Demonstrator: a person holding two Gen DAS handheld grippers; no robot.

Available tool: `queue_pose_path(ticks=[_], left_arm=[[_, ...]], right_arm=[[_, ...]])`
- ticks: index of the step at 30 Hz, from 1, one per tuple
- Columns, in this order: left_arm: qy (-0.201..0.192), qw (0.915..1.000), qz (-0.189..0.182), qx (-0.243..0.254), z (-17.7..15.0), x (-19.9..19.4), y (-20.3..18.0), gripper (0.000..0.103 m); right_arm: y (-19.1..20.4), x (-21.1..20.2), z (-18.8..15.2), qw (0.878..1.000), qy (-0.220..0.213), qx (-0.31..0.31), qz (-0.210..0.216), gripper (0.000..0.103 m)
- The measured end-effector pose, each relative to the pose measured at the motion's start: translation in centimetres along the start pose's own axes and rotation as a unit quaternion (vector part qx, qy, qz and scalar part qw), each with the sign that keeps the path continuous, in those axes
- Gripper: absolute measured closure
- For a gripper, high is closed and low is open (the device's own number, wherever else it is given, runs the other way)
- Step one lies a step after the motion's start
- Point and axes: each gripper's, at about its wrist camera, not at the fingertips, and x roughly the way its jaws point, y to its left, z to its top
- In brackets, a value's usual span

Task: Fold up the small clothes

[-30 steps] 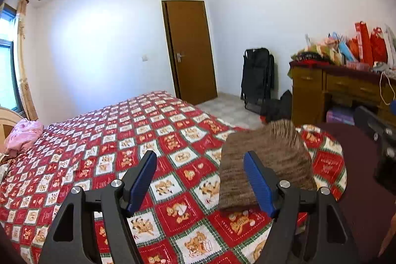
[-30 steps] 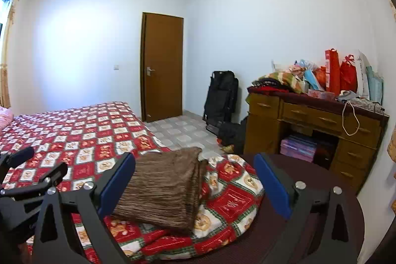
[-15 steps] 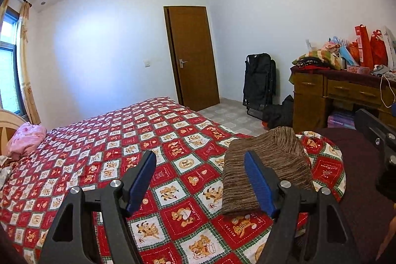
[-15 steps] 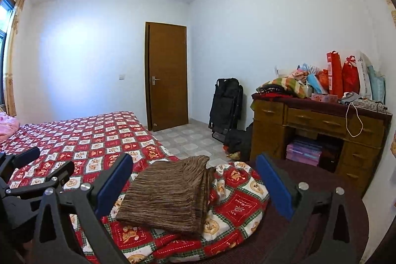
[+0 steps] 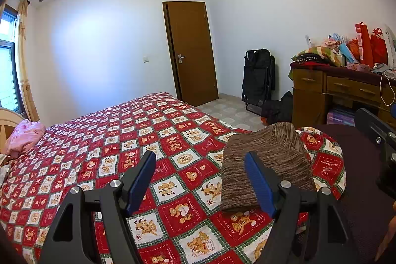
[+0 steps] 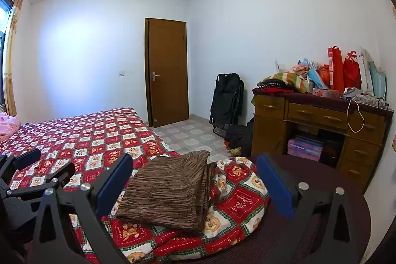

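A folded brown striped knit garment (image 5: pixel 267 162) lies on the corner of the red patterned bedspread (image 5: pixel 128 145). It also shows in the right wrist view (image 6: pixel 170 187), on the bedspread (image 6: pixel 86 132). My left gripper (image 5: pixel 200 177) is open and empty, raised above the bed, left of the garment. My right gripper (image 6: pixel 195 184) is open and empty, held above and in front of the garment. The left gripper shows at the left edge of the right wrist view (image 6: pixel 32 175).
A pink cloth (image 5: pixel 23 135) lies at the bed's far left. A wooden dresser (image 6: pixel 321 125) piled with bags and clothes stands at the right. A dark maroon surface (image 6: pixel 309 227) lies beside the bed corner. A black folded chair (image 6: pixel 227 100) and a brown door (image 6: pixel 168 71) are behind.
Both grippers have risen and pulled back a little, so the garment sits lower in both views. The garment has not moved.
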Motion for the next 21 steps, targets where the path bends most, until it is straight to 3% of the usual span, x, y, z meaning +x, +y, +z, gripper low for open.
queue_pose_path(ticks=[21], left_arm=[[0.008,1.0,0.001,0.004,-0.4,0.21,-0.18,0.028]], right_arm=[[-0.23,-0.03,-0.06,1.0,0.001,0.002,0.001,0.001]])
